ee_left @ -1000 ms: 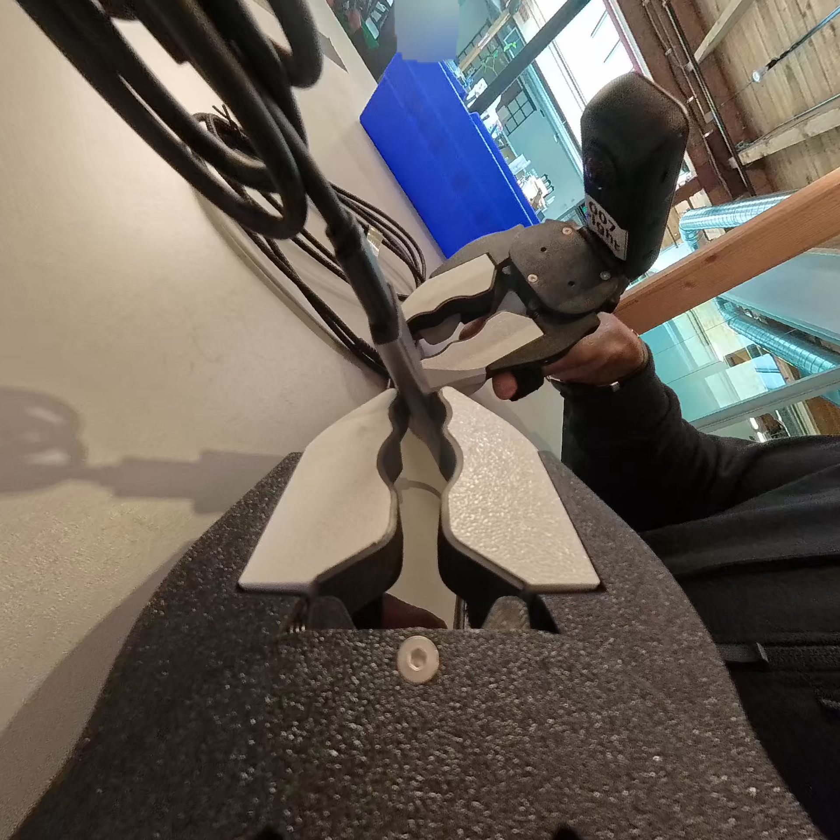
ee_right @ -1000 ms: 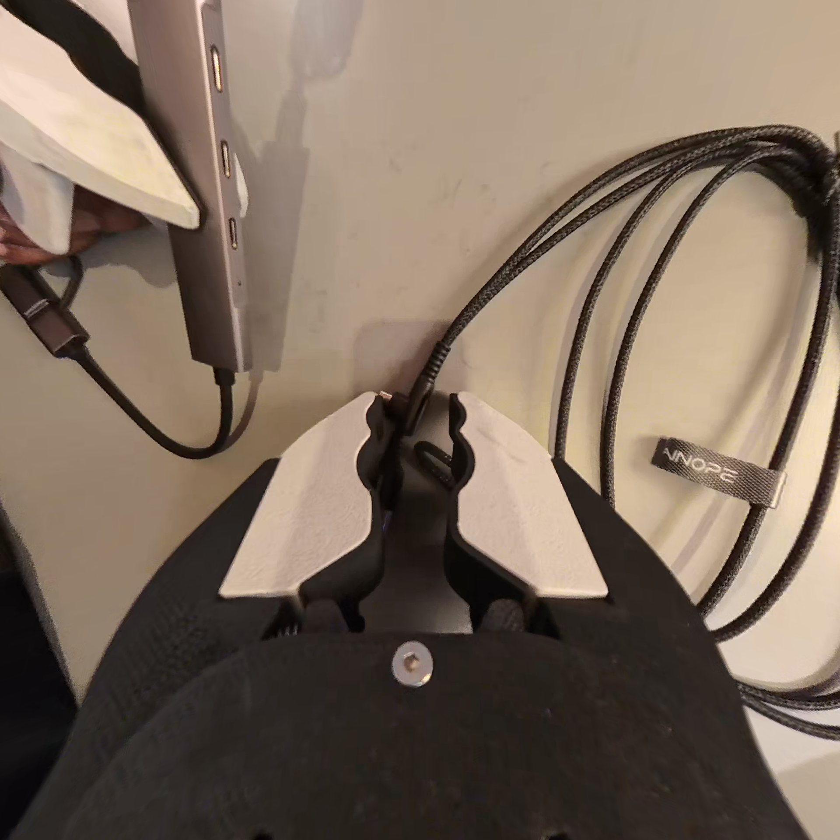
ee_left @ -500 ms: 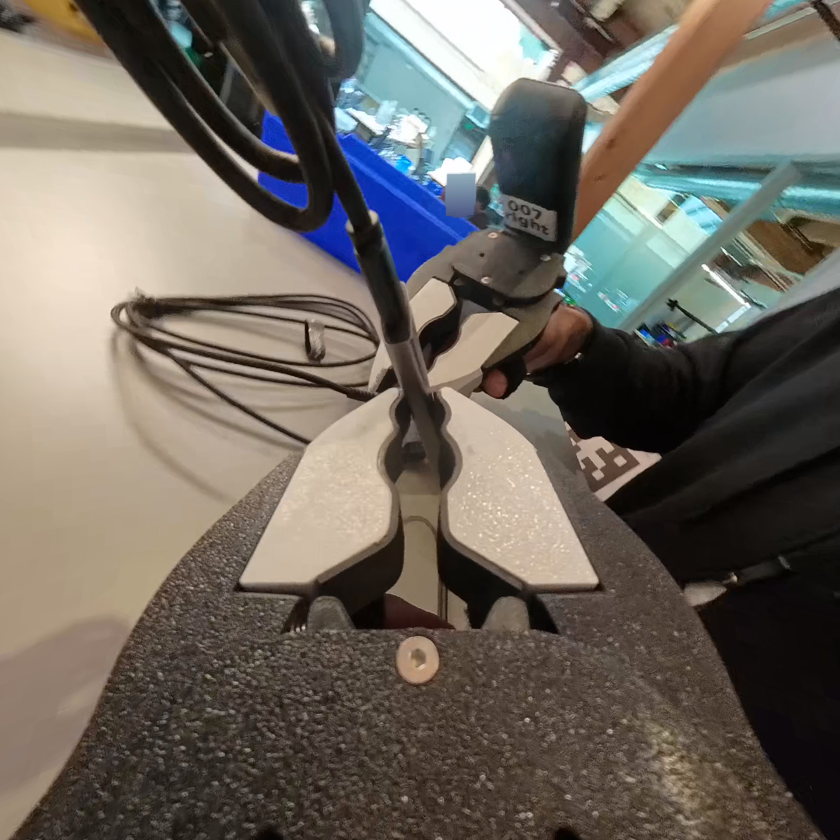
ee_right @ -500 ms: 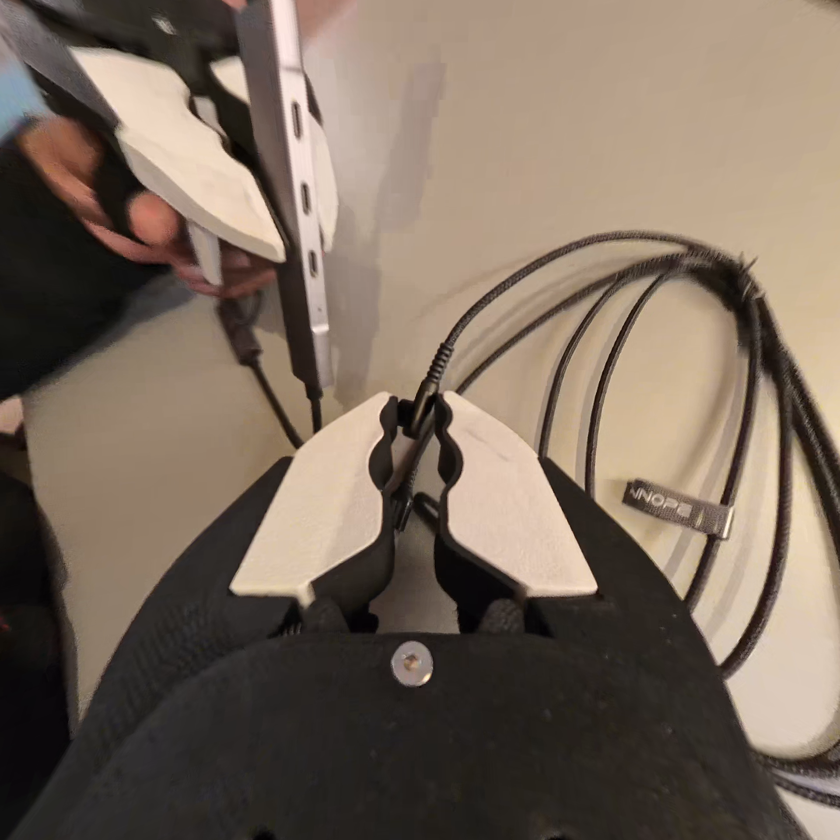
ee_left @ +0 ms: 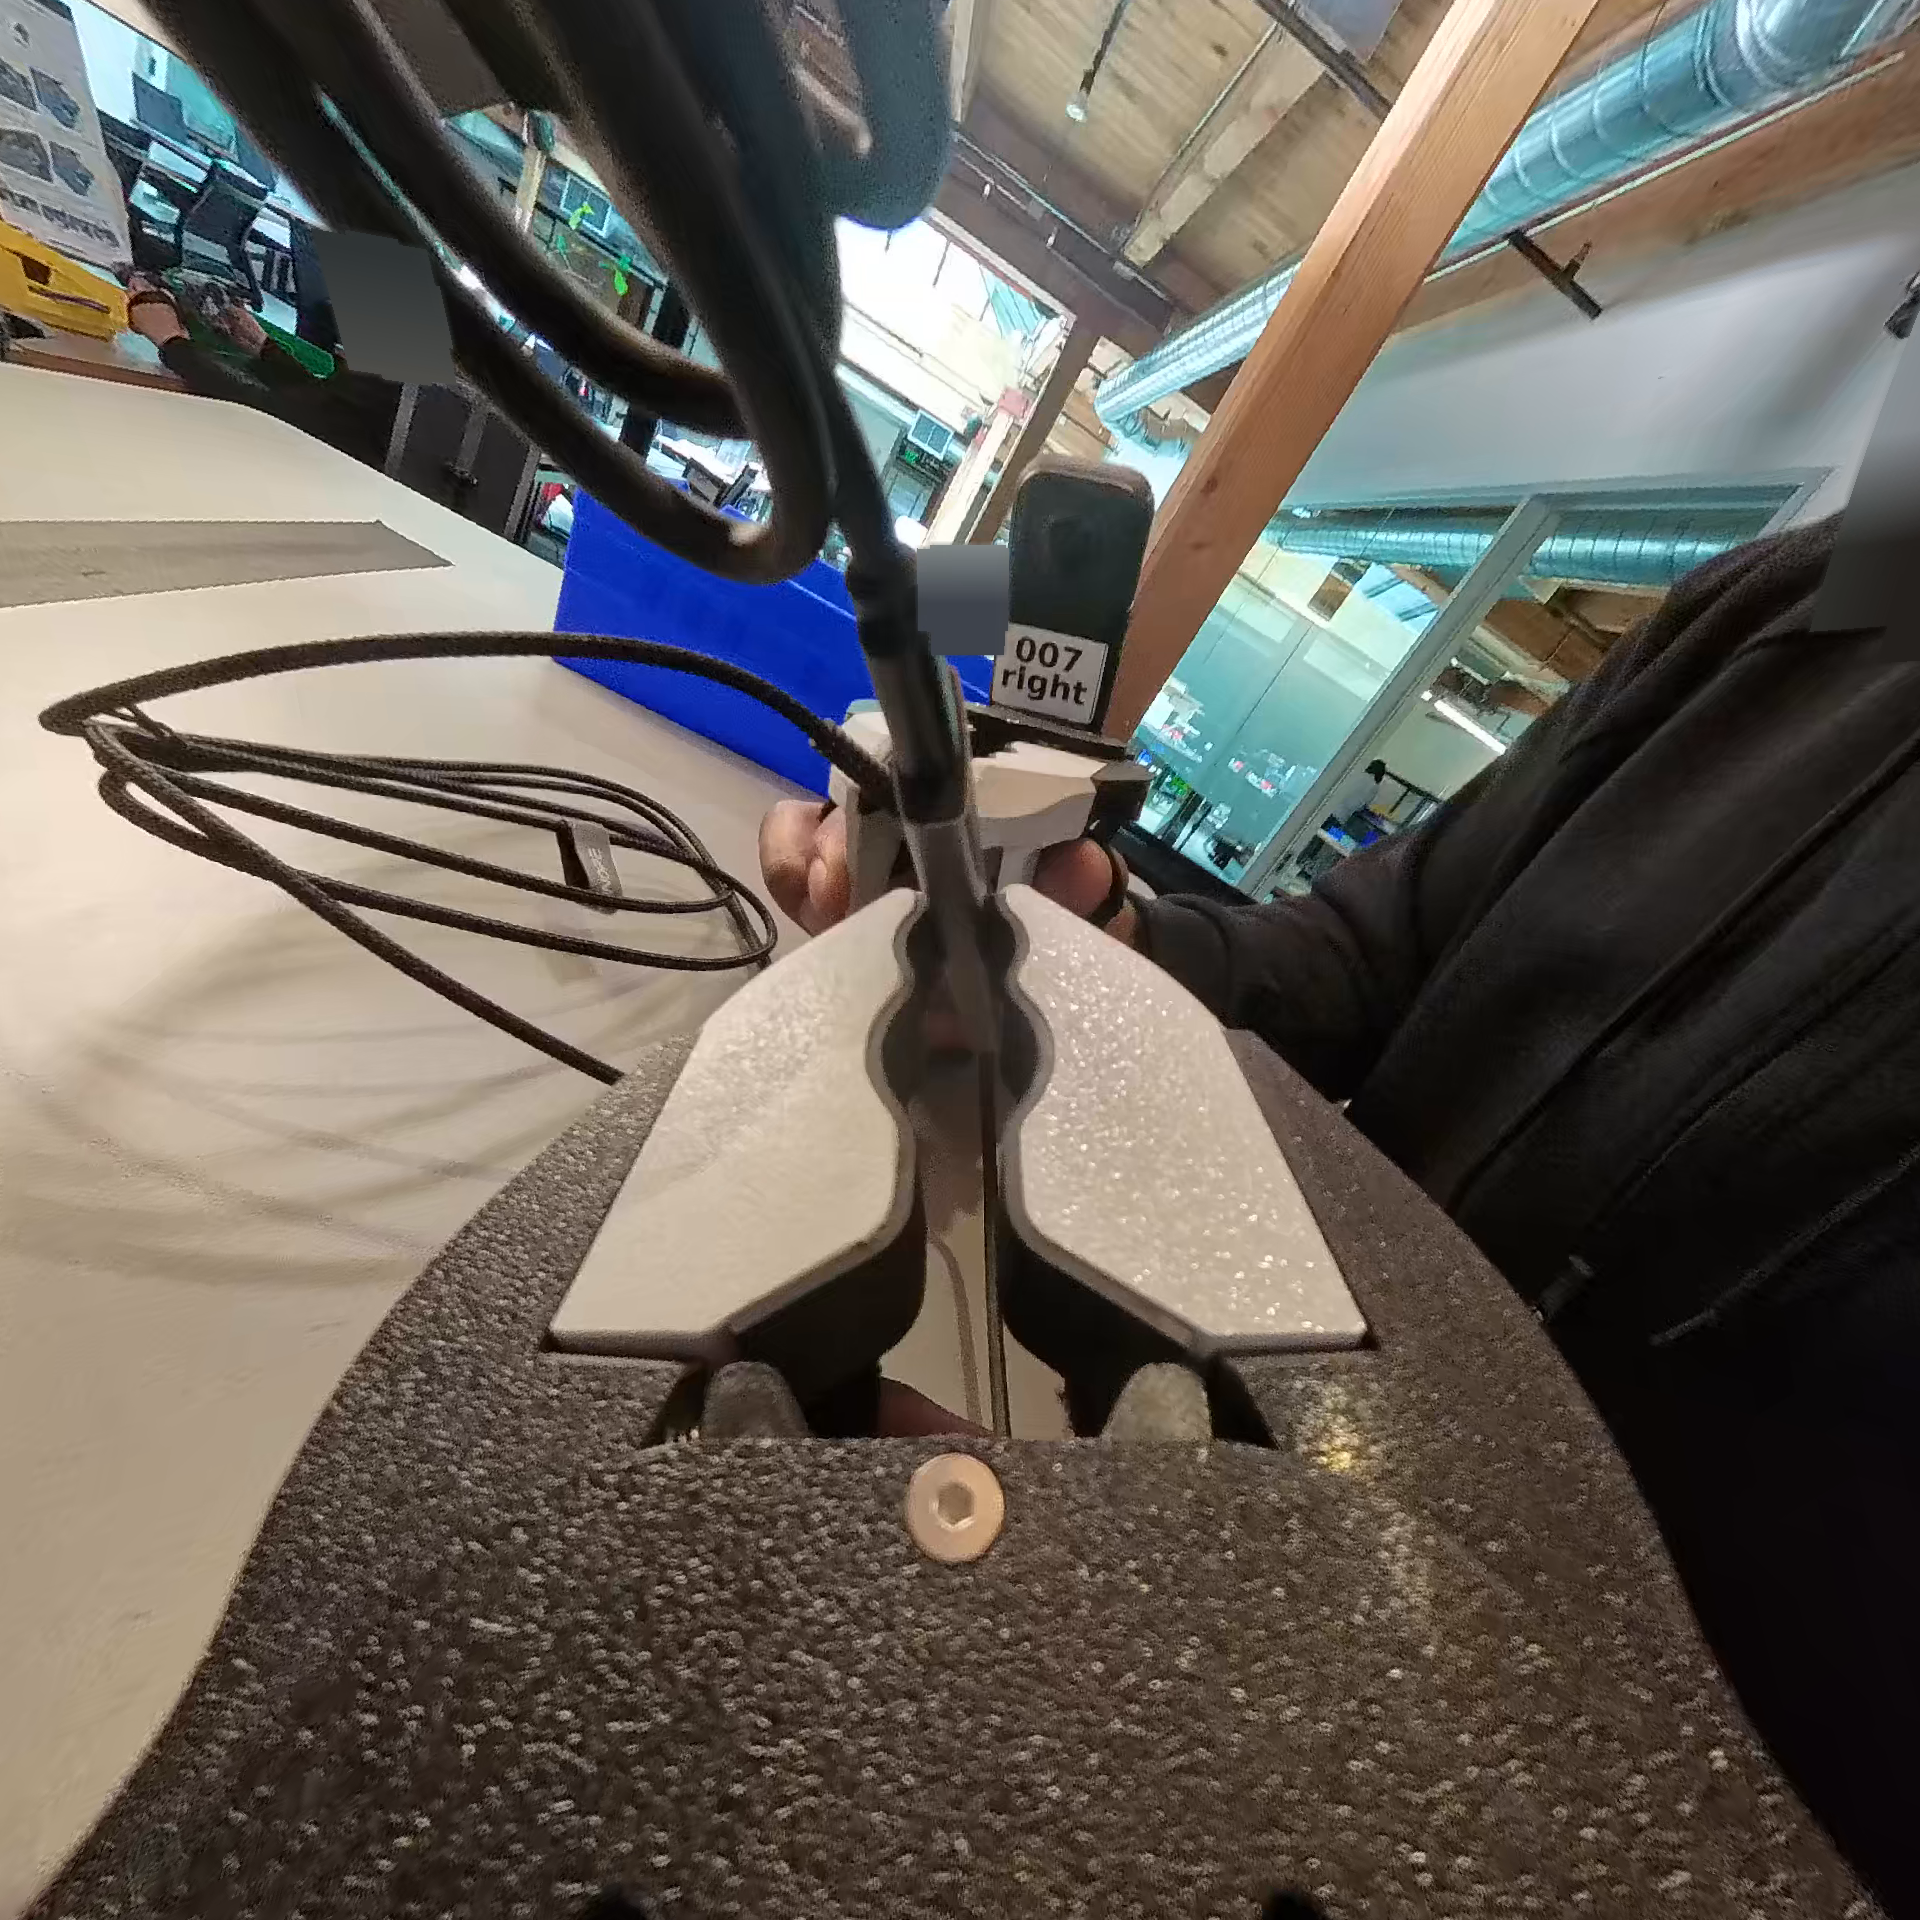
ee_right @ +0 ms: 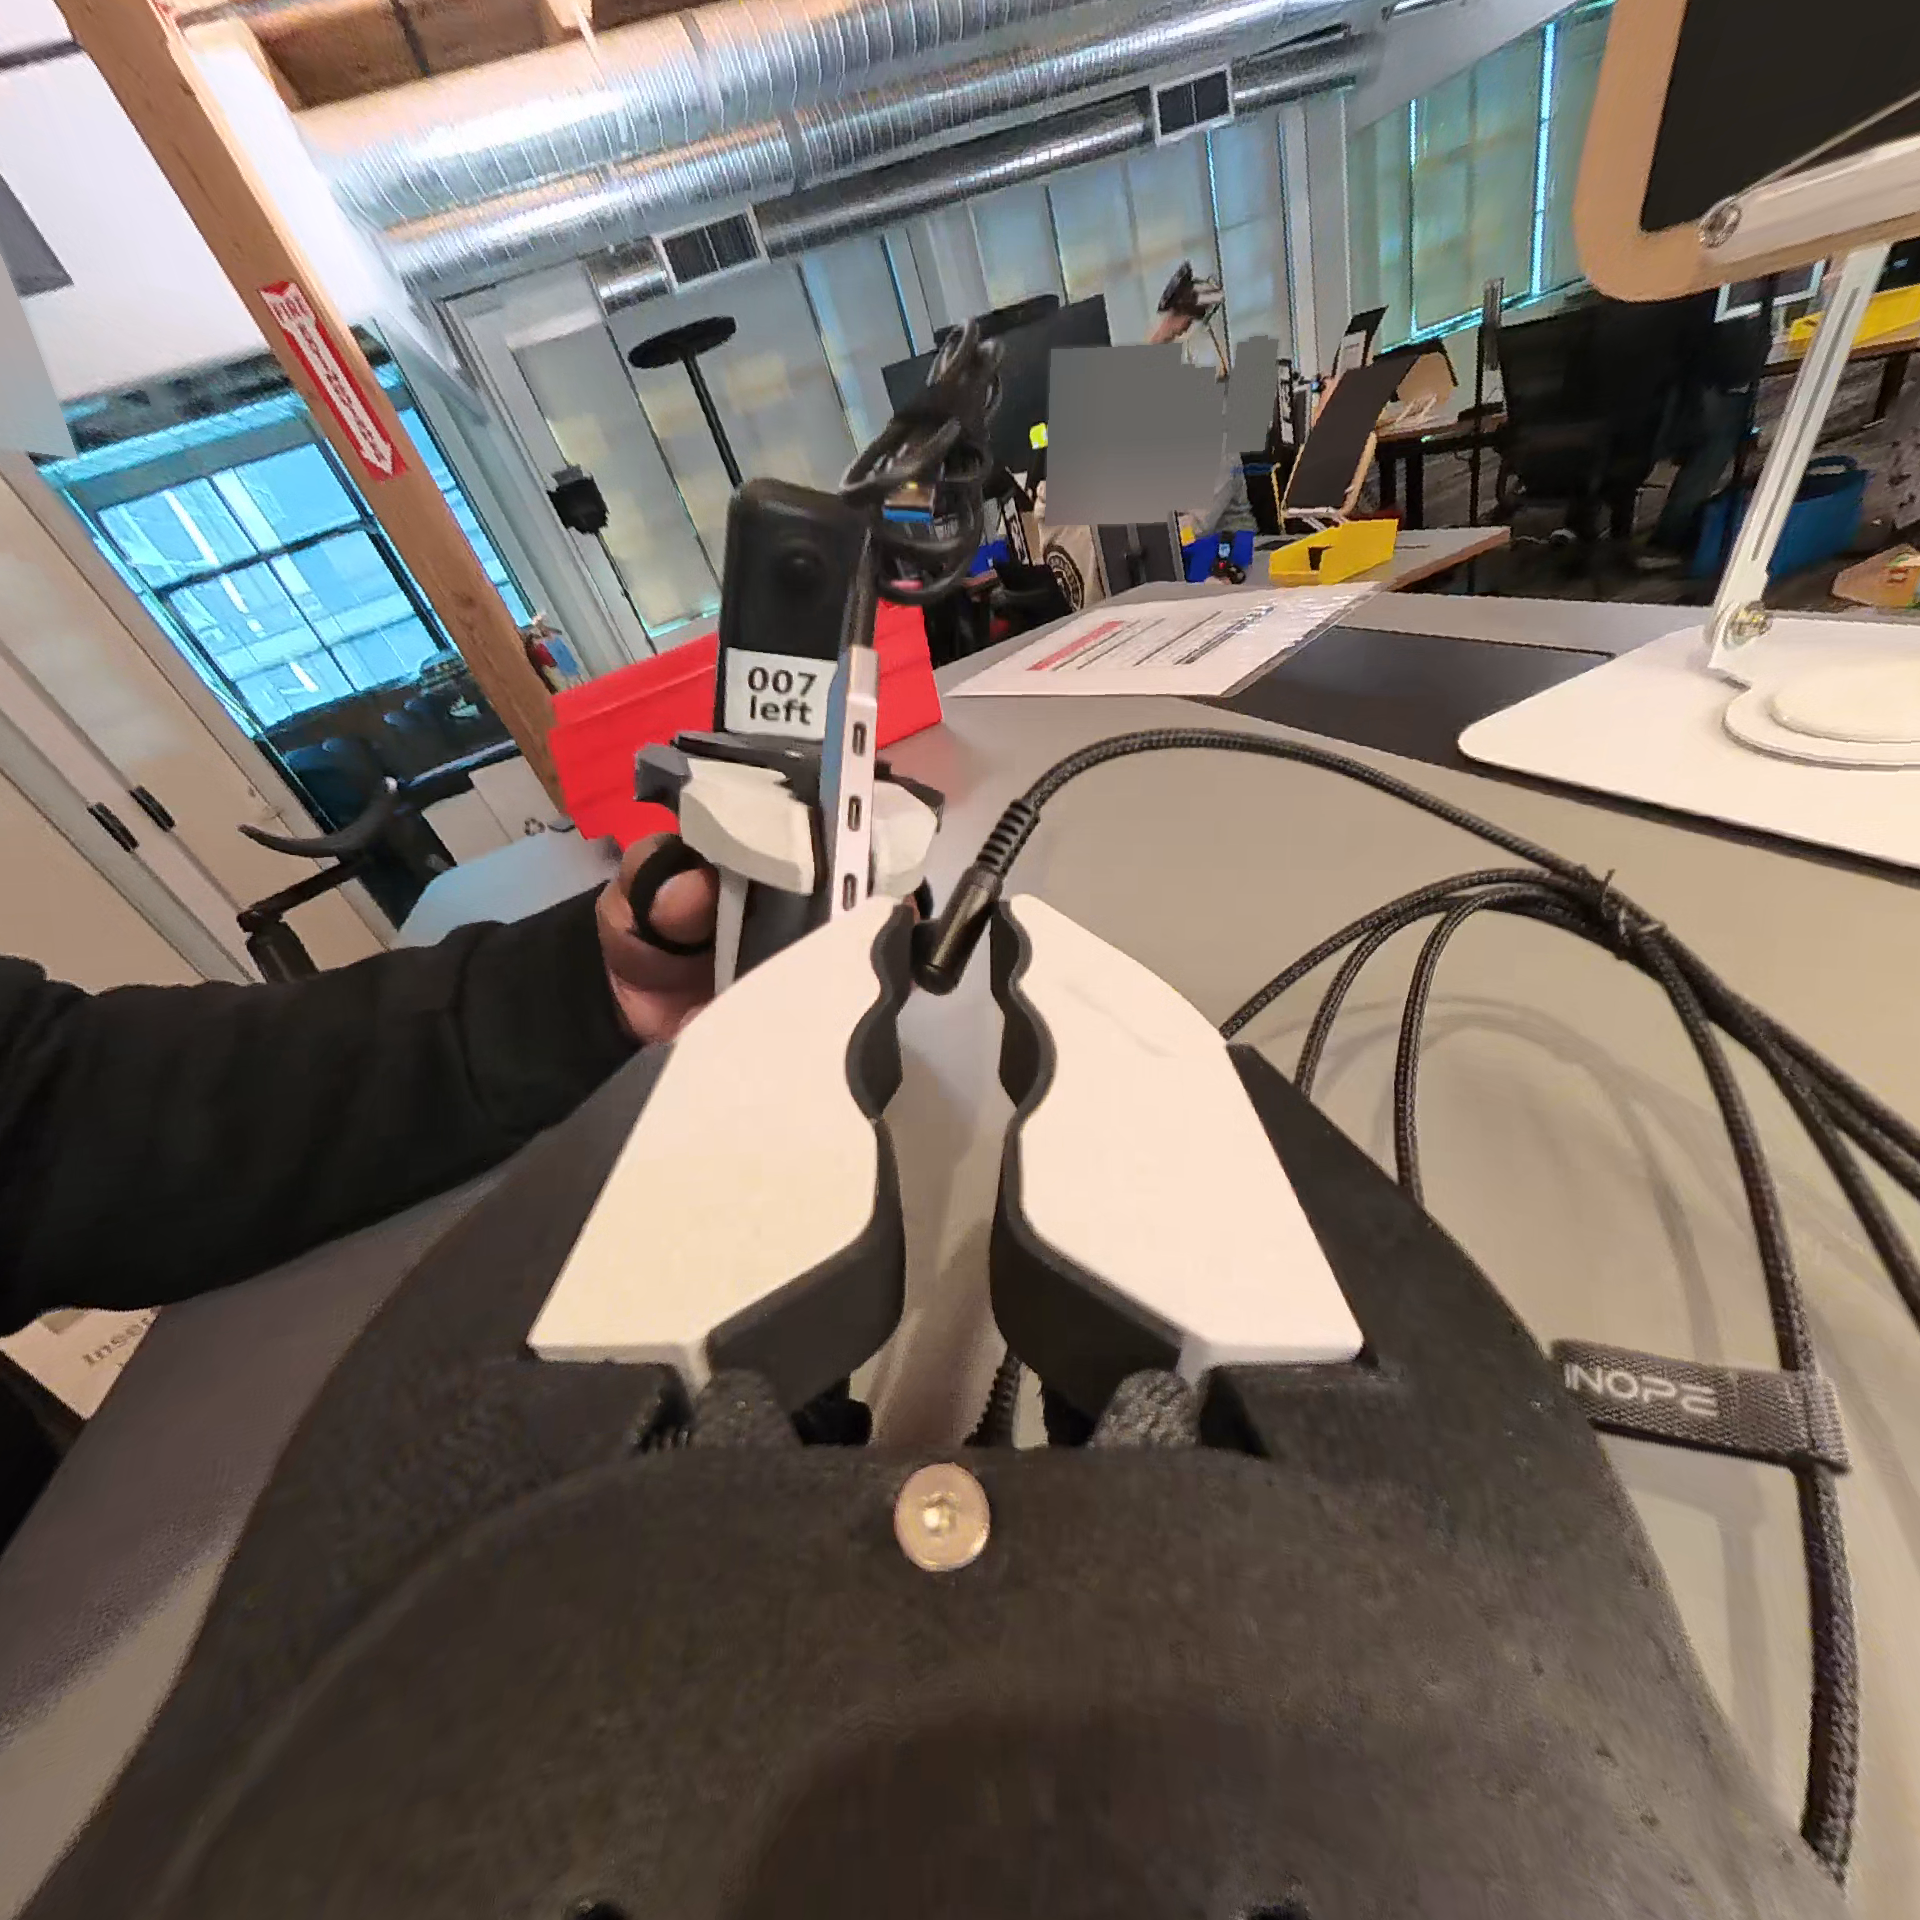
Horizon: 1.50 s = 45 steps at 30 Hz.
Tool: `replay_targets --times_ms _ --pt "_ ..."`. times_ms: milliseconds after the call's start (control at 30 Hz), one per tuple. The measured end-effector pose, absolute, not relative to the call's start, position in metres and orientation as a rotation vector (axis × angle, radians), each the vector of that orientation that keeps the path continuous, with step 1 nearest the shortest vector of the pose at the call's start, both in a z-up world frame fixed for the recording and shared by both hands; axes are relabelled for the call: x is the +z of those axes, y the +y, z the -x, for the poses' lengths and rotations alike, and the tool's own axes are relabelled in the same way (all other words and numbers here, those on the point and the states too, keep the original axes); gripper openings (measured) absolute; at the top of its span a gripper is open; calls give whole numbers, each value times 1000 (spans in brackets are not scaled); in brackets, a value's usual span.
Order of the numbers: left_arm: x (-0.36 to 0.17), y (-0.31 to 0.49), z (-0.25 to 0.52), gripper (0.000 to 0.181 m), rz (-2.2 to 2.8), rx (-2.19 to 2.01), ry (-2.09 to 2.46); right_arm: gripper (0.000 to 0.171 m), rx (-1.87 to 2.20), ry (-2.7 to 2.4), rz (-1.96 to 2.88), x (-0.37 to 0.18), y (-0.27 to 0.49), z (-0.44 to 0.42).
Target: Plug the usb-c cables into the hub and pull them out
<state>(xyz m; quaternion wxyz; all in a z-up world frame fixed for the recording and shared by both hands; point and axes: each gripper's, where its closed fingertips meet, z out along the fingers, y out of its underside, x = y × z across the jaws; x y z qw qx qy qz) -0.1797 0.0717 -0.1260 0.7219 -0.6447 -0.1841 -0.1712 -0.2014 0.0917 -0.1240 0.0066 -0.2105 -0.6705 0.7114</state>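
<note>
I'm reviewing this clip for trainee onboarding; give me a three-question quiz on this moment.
1. True or false: the left gripper is shut on the silver USB-C hub.
2. What does the right gripper hold?
A. the hub
B. the connector of the braided black USB-C cable
C. nothing
3. Fill in: the rest of that cable lies coiled on the ____.

Key: 1 true; 2 B; 3 table.

Both wrist cameras sit close behind their jaws, low over the worktop (ee_left: 208, 1039), facing each other; both show the cable (ee_right: 1455, 935).
</note>
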Motion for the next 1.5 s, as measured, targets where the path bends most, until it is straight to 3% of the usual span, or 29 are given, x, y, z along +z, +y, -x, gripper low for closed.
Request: replay_targets --times_ms 1500 --pt "-121 96 158 10 1381 -500 -388 13 2143 -1939 376 -111 93 173"
